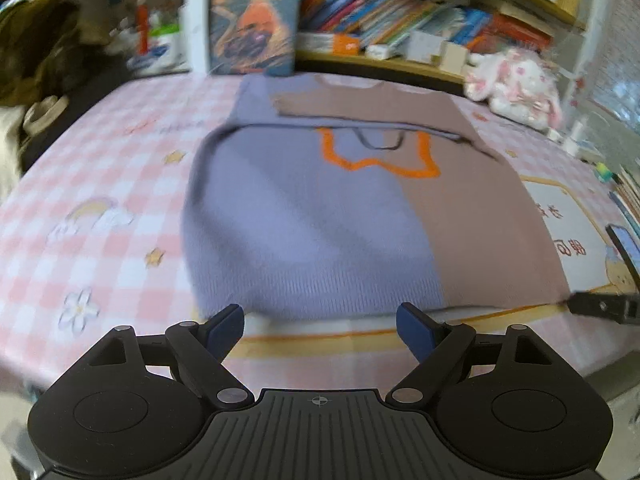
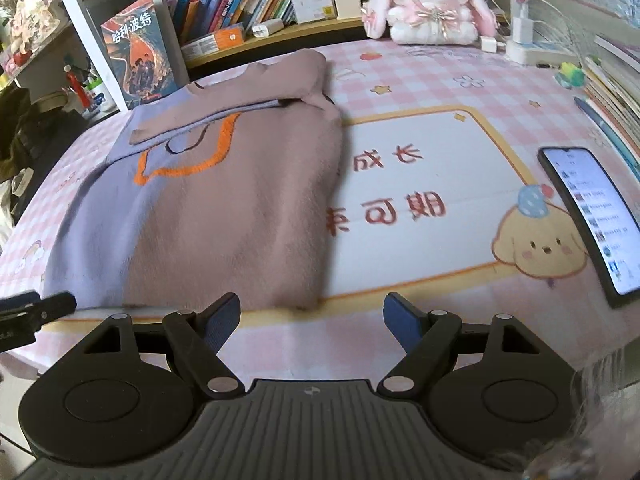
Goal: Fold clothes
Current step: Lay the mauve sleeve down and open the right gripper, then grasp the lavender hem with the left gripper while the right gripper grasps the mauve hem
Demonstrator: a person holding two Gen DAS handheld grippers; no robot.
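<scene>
Hand-held gripper pair spread wide, level, facing sweater hem.

Both views are evenly and softly lit, with only faint shadows cast. The left wrist view is smeared by motion blur; the right is sharper. Straight lines are bowed by fisheye distortion, and the corners are darkened.

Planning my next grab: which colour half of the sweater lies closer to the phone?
The brown half, on the sweater's right beside the white mat panel; the purple half lies on the far side.
</scene>
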